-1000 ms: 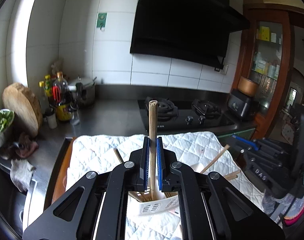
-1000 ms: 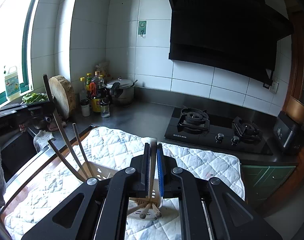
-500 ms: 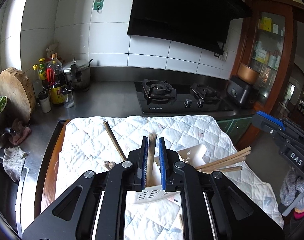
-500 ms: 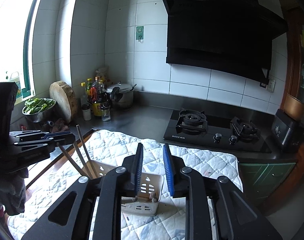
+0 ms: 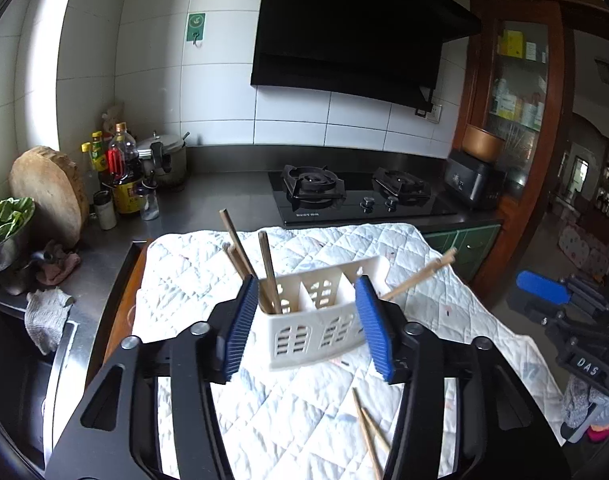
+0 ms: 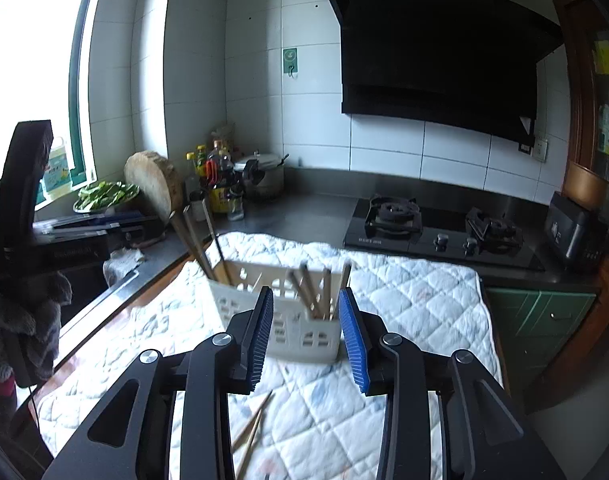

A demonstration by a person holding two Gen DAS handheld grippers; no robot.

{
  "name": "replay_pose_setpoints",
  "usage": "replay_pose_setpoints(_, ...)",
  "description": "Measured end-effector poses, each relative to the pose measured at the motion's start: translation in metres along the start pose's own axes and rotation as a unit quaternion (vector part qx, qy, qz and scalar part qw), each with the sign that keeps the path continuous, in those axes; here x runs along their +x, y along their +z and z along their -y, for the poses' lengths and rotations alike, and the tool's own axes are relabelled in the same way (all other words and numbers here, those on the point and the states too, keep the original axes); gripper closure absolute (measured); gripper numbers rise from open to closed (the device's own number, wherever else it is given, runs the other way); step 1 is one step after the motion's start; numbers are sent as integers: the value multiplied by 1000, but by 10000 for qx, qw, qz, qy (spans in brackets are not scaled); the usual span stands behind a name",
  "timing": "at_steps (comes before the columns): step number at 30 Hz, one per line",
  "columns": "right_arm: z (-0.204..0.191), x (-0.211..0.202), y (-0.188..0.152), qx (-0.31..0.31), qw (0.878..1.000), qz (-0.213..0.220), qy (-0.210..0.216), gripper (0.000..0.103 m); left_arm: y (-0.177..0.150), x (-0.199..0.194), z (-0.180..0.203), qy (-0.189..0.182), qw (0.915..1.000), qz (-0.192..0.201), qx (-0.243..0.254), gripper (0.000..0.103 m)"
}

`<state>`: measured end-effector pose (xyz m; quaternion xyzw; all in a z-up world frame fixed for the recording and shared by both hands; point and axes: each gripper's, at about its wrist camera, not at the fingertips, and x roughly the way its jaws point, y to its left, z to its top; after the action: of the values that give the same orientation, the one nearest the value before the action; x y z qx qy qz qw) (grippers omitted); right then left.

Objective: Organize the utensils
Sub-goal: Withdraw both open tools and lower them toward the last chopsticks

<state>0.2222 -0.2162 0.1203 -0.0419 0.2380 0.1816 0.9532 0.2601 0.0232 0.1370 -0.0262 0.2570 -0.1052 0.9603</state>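
left gripper [image 5: 310,324] and right gripper [image 6: 306,334] look alike: black angular plastic linkages with triangular cut-outs, round silver screws at the joints, ribbed blue pads [image 5: 240,330] lining each finger.

Upright chopsticks [image 5: 269,272] crowd the caddy [image 5: 324,320]; quilted mat [image 5: 304,420] around lies open.

Holder [image 5: 304,320]: we see white plastic with window-shaped cutouts.
Chopsticks [image 5: 269,270]: we see brown wood.
Cloth [image 5: 344,240]: we see white diamond quilting.
Gripper pads [image 5: 240,326]: we see ribbed blue.
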Motion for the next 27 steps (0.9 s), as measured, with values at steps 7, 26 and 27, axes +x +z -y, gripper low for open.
replay_pose_setpoints(7,-28,-19,-64,-106,9994,-316,37,68,-47,-33,12,109,9998,-13,178,42)
replay_pose_setpoints(26,-79,-24,-198,157,9938,-1102,61,68,-162,-44,7,296,9980,-561,8,32)
replay_pose_setpoints(27,-79,-22,-203,223,9927,-1178,101,68,-166,-43,8,299,9978,-589,-10,32)
